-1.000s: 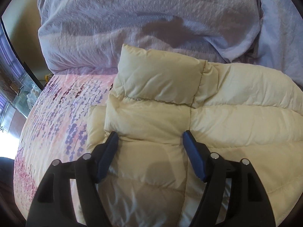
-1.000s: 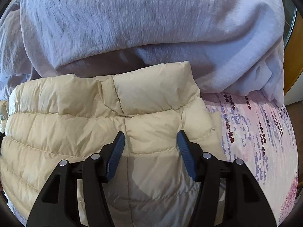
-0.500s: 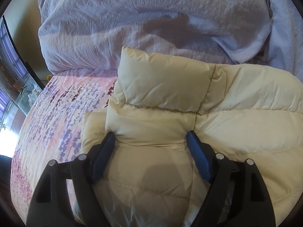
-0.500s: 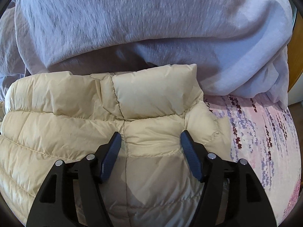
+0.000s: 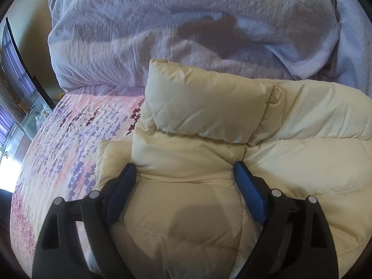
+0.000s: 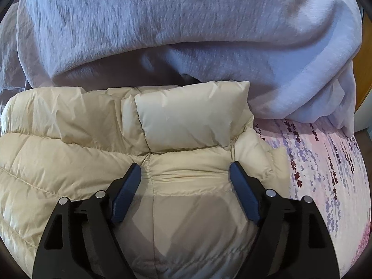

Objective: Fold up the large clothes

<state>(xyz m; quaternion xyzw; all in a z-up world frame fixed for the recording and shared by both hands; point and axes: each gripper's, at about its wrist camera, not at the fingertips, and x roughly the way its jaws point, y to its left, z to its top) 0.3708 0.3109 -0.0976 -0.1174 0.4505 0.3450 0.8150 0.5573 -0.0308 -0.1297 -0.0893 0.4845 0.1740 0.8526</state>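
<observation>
A cream quilted puffer jacket (image 5: 290,139) lies folded on a bed, its puffy top panel against a lilac duvet. My left gripper (image 5: 184,169) hovers over the jacket's left end, jaws opening wide, blue pads (image 5: 123,186) astride a bulge of padding without pinching it. In the right wrist view the same jacket (image 6: 69,144) fills the lower left. My right gripper (image 6: 184,169) stands over its right end, jaws also opening, with padding between the pads (image 6: 241,190) and no squeeze showing.
A bulky lilac duvet (image 5: 186,34) (image 6: 186,34) is heaped just behind the jacket. The pink floral bedspread (image 5: 69,151) (image 6: 325,162) shows bare at the left and right sides. A dark-framed window or cabinet (image 5: 14,88) stands beyond the bed's left edge.
Both grippers' jaws have spread wider. The right gripper has sunk closer to the jacket, which now looms larger in its view. The left gripper has hardly shifted.
</observation>
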